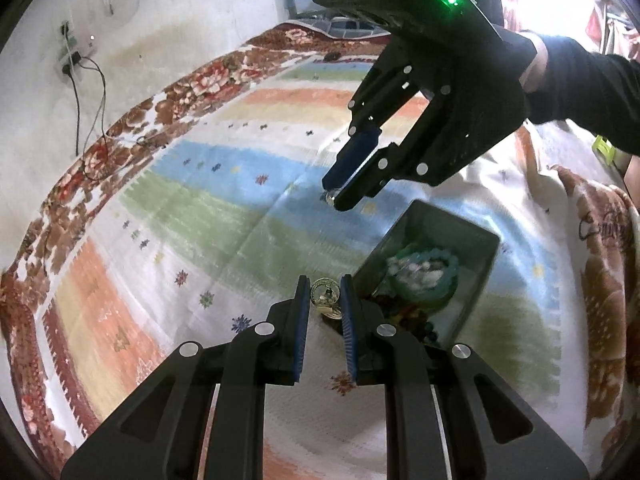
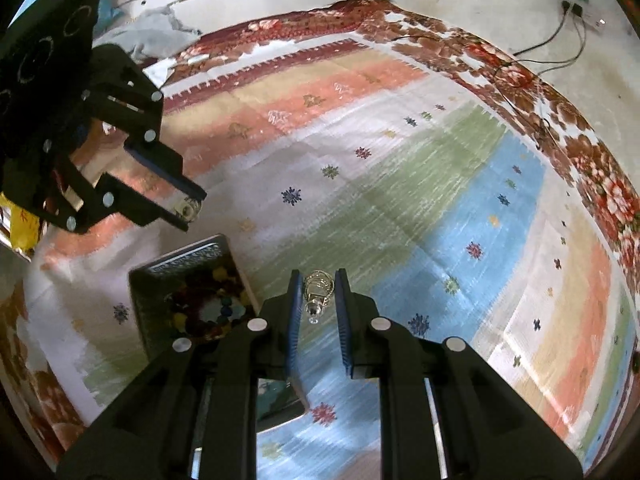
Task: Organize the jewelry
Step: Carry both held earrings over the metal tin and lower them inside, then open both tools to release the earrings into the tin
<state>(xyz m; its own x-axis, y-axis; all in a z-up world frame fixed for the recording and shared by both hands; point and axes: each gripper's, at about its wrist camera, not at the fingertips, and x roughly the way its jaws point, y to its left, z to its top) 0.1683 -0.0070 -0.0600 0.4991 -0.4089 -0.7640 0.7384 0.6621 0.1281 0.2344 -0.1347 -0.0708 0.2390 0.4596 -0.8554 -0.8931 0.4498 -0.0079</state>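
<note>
Left wrist view: left gripper pinching round gold ring-shaped ornament, hanging beside dark rectangular metal box. Right gripper pinching clear crystal drop earring on silver hoop, long axis pointing forward along fingers, hoop outermost. Box already holding beaded bracelets; both held pieces not yet dropped in, striped woven cloth otherwise bare.

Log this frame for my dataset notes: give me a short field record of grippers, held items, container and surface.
left gripper: shut on a gold ring-shaped piece
right gripper: shut on a silver ring with clear bead
tray: dark, rectangular, holds beaded bracelets
tray position: beside the left gripper's tip
surface: striped pastel bedsheet
both held pieces: outside the tray
</note>
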